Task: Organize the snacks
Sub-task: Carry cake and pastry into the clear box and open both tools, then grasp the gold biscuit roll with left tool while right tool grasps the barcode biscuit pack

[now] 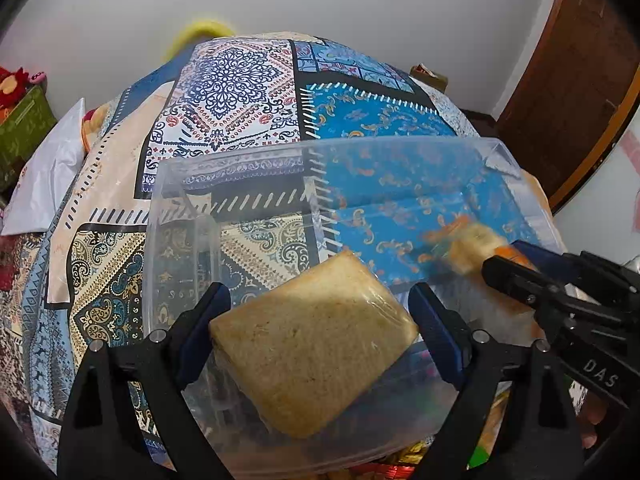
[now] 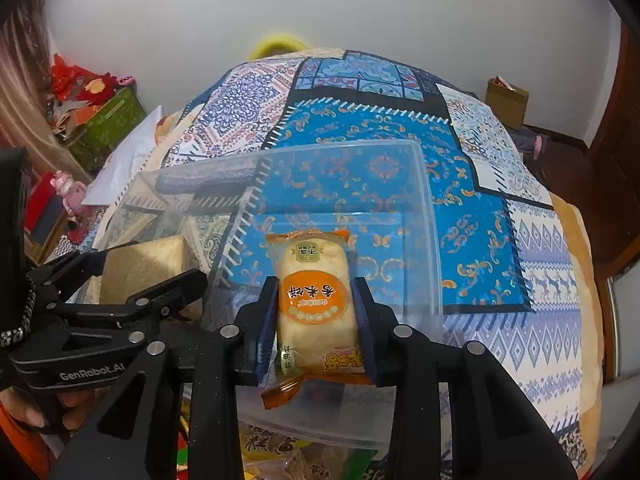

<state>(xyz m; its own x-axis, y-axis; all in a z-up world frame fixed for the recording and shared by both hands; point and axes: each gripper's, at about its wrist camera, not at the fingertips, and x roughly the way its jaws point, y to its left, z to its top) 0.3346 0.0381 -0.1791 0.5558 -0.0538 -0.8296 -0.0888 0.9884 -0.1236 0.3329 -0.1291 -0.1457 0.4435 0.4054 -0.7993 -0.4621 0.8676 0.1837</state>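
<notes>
The left gripper [image 1: 316,312] pinches a wrapped bread slice [image 1: 312,344] over the clear box [image 1: 168,184]; only the right view shows sharply the right gripper [image 2: 316,304] pinching an orange-labelled cake packet [image 2: 314,300].

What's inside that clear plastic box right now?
The clear box looks empty; only the patterned cloth shows through it. The wrapped bread and orange-labelled cake hang over it in the grippers, covering its near corner.

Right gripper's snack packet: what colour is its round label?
Orange, on the snack packet with orange-edged clear wrapping; clearest in the right wrist view.
</notes>
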